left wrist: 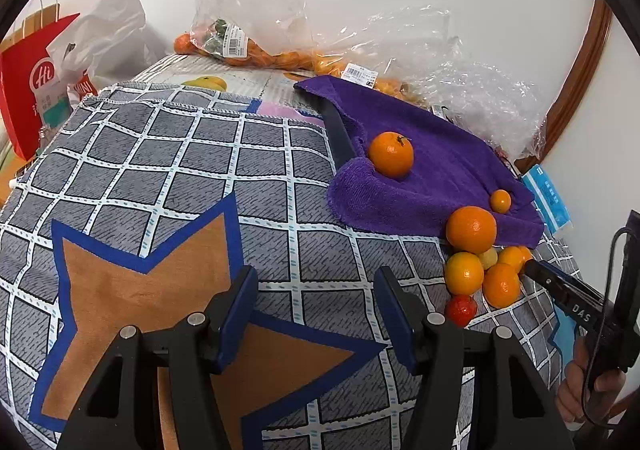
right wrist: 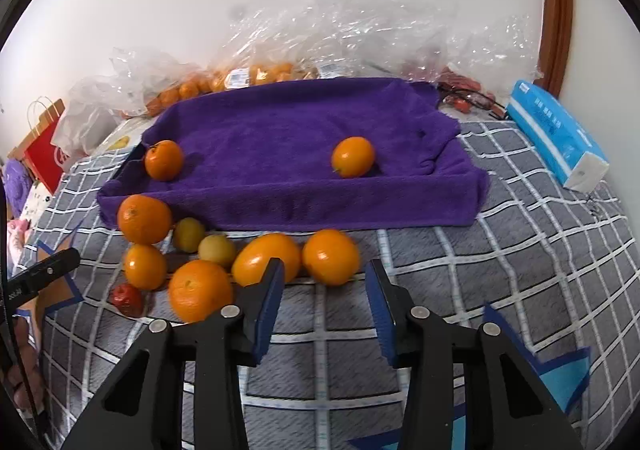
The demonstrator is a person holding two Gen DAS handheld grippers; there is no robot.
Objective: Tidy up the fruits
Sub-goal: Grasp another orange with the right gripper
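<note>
A purple towel covers a shallow tray and also shows in the left wrist view. Two oranges lie on it, one at the left and one at the right. Several oranges, two small yellow fruits and a small red fruit lie on the cloth in front of the towel. My right gripper is open, just short of one orange. My left gripper is open and empty over the checked cloth, left of the fruit pile.
A grey checked cloth with an orange star patch covers the table. Clear plastic bags of small oranges lie along the back wall. A blue tissue pack lies at the right. A red paper bag stands at the far left.
</note>
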